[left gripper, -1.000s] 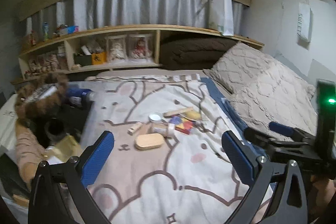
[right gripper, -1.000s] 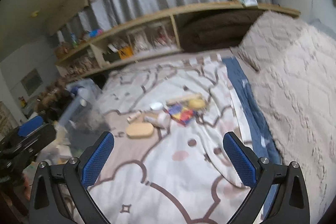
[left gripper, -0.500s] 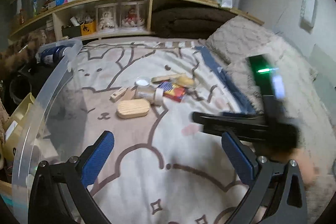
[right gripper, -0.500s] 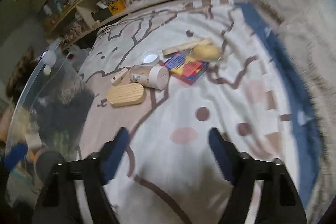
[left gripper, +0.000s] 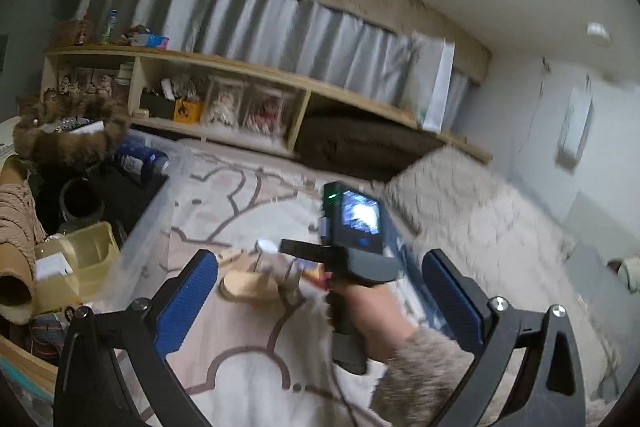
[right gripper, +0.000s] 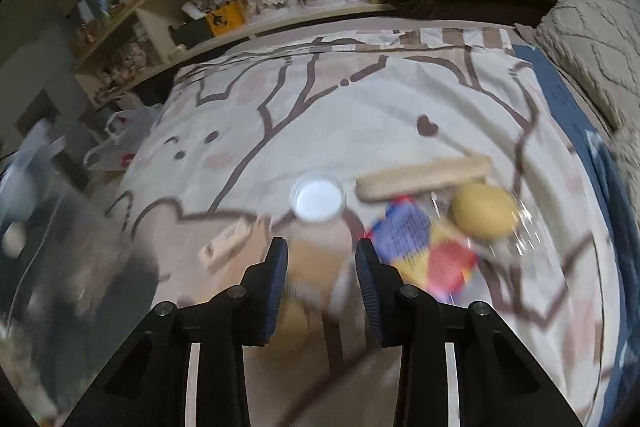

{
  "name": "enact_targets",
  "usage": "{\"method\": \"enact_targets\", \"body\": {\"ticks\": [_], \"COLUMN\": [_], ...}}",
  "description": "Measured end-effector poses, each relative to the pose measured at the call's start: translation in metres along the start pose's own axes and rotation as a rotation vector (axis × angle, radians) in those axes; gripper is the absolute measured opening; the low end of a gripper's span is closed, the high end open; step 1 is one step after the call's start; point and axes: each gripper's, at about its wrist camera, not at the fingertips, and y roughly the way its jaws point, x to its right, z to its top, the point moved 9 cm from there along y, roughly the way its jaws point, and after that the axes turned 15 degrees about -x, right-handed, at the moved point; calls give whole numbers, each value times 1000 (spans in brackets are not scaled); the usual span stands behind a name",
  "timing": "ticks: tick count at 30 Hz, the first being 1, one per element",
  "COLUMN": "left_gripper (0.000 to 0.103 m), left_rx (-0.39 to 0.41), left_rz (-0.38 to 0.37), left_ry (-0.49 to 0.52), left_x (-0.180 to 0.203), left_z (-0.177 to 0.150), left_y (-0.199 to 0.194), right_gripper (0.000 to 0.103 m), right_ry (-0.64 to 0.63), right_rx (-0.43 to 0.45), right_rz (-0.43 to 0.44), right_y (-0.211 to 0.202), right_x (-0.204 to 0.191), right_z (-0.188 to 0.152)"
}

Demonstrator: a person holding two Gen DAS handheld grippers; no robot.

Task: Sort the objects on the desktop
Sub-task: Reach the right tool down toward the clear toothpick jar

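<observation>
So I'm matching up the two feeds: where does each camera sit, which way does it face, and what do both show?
Left wrist: on the left gripper, facing across the bed to the shelf; shows its open jaws and the right hand.
Right wrist: on the right gripper, angled down at the jar; its jaws are closing around it.
Shared: shelf, bedspread, jar.

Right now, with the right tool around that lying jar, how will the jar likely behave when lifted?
The jar looks round and lies on its side, so it may roll if nudged. Its smooth wall could slip between the closing tool pads. It rests on soft bedding, which probably damps rolling. The blur hides whether the pads touch it yet.
</observation>
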Motion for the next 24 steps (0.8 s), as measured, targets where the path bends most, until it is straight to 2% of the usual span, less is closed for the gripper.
{"method": "enact_targets", "body": {"ticks": [4,8,11,13,18,19,21,24], "left_gripper": [103,103,103,103,103,103,103,103], "left_rx": [41,28,3,-13,-56,-66,-79,-103], "left_rz": [-21,-25,-32,-30,-26,-28,-31,-31], "left_ry": [-24,-46,-67,-74,-72,-72,-71,-54], "left_x": [-7,-15,-18,-18,-12,-11,-9,-6], "left_z": [9,10,6,4,-2,-3,-5,-10], "left_y": [-5,0,6,8,15,17,17,18], "right_gripper": [36,36,36,36,36,36,38,49], "right_ry": [2,22,20,-41,-207,-248,-364,-464], "right_rx": [-70,-218,-278,-318,-331,-341,-322,-297], "right_rz": [-79,-82,43,108,114,92,-11,-112], "right_y": [28,61,69,68,51,48,41,25], "right_x": [3,12,5,-8,-36,-41,-50,-55], "right_z": [24,17,-2,-17,-53,-63,-84,-115]}}
